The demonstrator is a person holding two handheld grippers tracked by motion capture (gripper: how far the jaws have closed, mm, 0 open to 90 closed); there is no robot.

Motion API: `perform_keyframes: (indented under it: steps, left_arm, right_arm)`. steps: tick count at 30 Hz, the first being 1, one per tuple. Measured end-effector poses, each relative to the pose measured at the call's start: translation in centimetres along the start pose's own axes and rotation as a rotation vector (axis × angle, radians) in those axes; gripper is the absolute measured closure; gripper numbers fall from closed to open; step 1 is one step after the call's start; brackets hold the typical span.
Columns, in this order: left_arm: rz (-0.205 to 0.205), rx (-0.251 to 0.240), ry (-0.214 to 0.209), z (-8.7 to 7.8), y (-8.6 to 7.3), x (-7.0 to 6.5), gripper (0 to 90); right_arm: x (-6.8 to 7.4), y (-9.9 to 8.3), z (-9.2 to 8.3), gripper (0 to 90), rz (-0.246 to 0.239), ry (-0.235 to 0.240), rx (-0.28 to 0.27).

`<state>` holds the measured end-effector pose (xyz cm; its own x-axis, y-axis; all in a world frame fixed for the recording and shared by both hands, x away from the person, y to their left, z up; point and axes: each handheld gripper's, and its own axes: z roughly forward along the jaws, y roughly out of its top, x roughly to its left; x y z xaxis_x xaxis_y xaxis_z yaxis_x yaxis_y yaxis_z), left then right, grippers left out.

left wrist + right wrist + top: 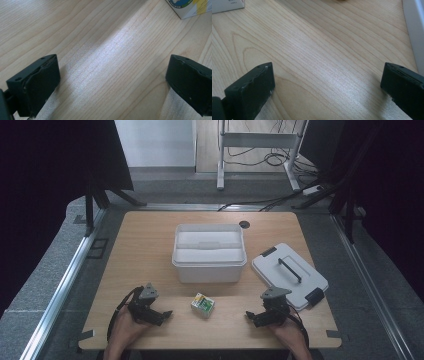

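Small box (pixel 203 304) lying on the wooden table (pixel 145 245) between two spread grippers, untouched.

Sitting near the table's near edge, the box is lying just in front of the open white bin (pixel 209 252), whose lid (pixel 290 275) is resting to the right of it. The left gripper (pixel 161 315) is waiting to the box's left with its jaws standing wide apart over bare wood, and the right gripper (pixel 253 317) is waiting to the box's right, equally wide and pinching nothing; both are pointing inward toward the box.
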<state>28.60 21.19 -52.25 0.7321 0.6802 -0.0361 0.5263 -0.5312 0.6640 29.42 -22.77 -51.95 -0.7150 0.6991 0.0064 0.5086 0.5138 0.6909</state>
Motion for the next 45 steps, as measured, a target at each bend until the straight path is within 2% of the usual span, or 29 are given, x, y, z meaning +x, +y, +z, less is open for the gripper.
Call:
perform_keyframes:
  steps: [21,29,34,45]
  left_arm:
    - [0.009,-0.001,-0.011,0.1,0.1,0.1,0.0]
    - [0.009,-0.001,-0.010,0.1,0.1,0.1,0.0]
    - [0.009,-0.001,-0.010,0.1,0.1,0.1,0.0]
    - [0.009,-0.001,-0.010,0.1,0.1,0.1,0.0]
  right_arm:
    - [0.0,0.0,0.0,0.0,0.003,-0.004,-0.001]
    - [0.1,0.1,-0.1,0.0,0.005,-0.001,0.014]
    - [0.4,0.5,-0.5,0.0,-0.008,0.006,-0.007]
    - [1.5,1.9,-0.9,0.0,-0.053,0.066,-0.029]
